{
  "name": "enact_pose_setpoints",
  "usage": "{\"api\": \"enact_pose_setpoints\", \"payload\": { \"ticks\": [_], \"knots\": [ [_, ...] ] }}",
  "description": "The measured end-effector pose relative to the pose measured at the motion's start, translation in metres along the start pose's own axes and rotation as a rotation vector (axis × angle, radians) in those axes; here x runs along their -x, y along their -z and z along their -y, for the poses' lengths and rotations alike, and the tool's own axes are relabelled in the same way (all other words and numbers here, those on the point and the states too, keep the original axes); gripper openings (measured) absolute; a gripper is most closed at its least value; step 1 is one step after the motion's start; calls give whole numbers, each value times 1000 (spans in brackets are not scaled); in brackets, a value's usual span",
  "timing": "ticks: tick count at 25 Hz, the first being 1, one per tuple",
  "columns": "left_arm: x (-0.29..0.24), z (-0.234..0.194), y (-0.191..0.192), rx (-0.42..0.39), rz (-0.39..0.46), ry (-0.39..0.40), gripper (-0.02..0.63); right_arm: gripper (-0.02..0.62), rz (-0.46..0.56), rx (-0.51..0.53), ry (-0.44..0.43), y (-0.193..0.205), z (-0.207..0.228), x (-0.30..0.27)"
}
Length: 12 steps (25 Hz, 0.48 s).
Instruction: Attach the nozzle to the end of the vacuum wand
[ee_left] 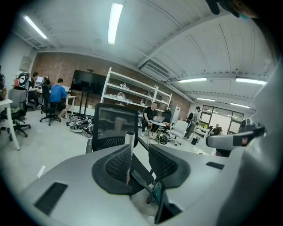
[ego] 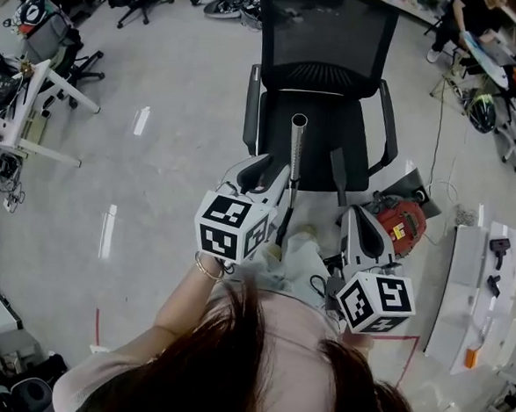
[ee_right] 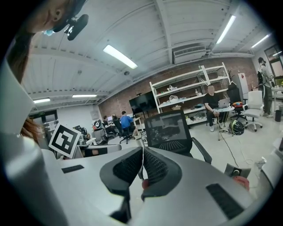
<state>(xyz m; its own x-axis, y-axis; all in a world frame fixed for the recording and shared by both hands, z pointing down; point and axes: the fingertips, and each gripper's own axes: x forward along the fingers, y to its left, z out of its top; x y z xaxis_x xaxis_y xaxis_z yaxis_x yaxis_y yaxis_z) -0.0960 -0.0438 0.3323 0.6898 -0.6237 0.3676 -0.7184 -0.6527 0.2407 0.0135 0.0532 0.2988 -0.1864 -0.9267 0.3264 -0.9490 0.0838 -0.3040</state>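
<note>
A silver vacuum wand (ego: 295, 155) stands upright in front of the black office chair (ego: 327, 38), its open end on top. My left gripper (ego: 276, 171) is around its lower part. In the left gripper view the wand (ee_left: 129, 140) lies between the jaws against the left pad (ee_left: 116, 164), with a gap to the right pad, so that gripper (ee_left: 139, 152) is open. My right gripper (ego: 338, 162) sits to the right of the wand, and in its own view (ee_right: 142, 161) the pads meet with nothing between them. The red vacuum body (ego: 400, 221) lies on the floor at the right.
A white table (ego: 463, 294) at the right carries two small black parts (ego: 499, 247) and an orange item (ego: 470, 356). Desks, chairs and seated people fill the room's far side. White shelving (ee_left: 132, 95) stands against the brick wall. A cable (ego: 438, 125) runs across the floor.
</note>
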Motion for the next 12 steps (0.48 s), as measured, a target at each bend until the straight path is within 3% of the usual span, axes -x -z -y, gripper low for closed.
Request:
{"api": "enact_pose_setpoints", "payload": {
  "ticks": [12],
  "knots": [
    [-58,-15,-6,40,10,-80,142,25,-47,42,-43,-31,44,-36]
  ]
}}
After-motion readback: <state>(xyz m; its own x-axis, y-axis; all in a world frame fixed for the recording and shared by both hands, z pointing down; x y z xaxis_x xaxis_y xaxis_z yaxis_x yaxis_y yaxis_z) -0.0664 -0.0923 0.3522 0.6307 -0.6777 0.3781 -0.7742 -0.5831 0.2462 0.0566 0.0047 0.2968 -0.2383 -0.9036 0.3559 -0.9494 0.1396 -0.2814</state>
